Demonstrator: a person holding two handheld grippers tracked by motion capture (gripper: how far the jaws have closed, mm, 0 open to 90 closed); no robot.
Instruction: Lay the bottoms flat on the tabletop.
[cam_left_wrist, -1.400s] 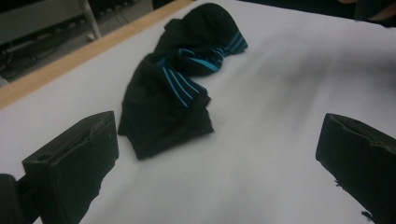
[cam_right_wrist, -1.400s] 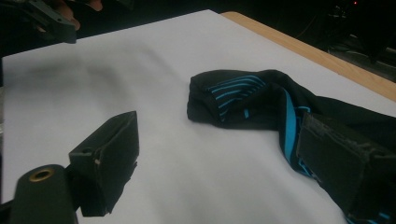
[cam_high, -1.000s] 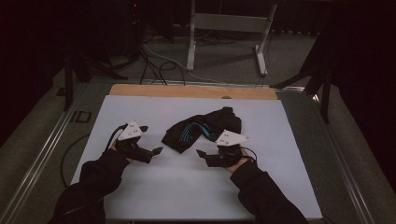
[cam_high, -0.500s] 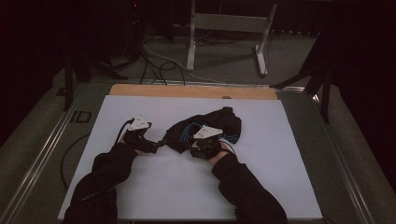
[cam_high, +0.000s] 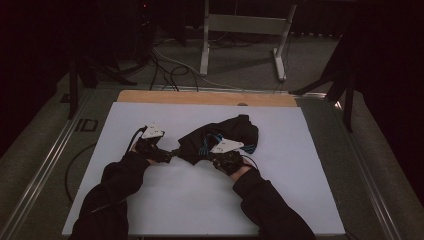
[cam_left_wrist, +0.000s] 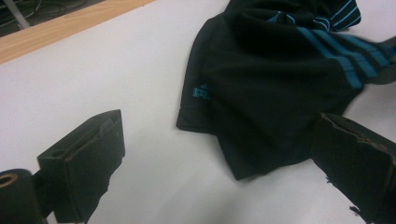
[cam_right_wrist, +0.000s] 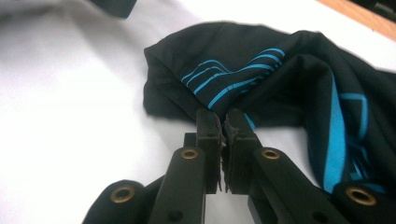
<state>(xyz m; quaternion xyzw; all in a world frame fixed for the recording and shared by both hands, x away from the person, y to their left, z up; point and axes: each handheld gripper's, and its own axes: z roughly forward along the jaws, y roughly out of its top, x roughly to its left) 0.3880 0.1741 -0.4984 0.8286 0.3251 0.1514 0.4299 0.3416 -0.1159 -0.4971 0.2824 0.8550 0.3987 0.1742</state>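
A crumpled black garment with blue stripes lies on the white table, a little past its middle. My left gripper sits at the garment's left corner. In the left gripper view, that gripper is open, its jaws wide apart either side of the garment's near corner. My right gripper is at the garment's near edge. The right gripper view shows it with jaws pressed together on the hem of the garment.
A wooden strip runs along the table's far edge. Beyond it are cables on the floor and a metal stand. A metal rail borders the table on the left. Both sleeves reach in from the near edge.
The left gripper has moved right to the garment's corner. The right gripper swung in from the right to the garment's near edge, and the garment has shifted slightly.
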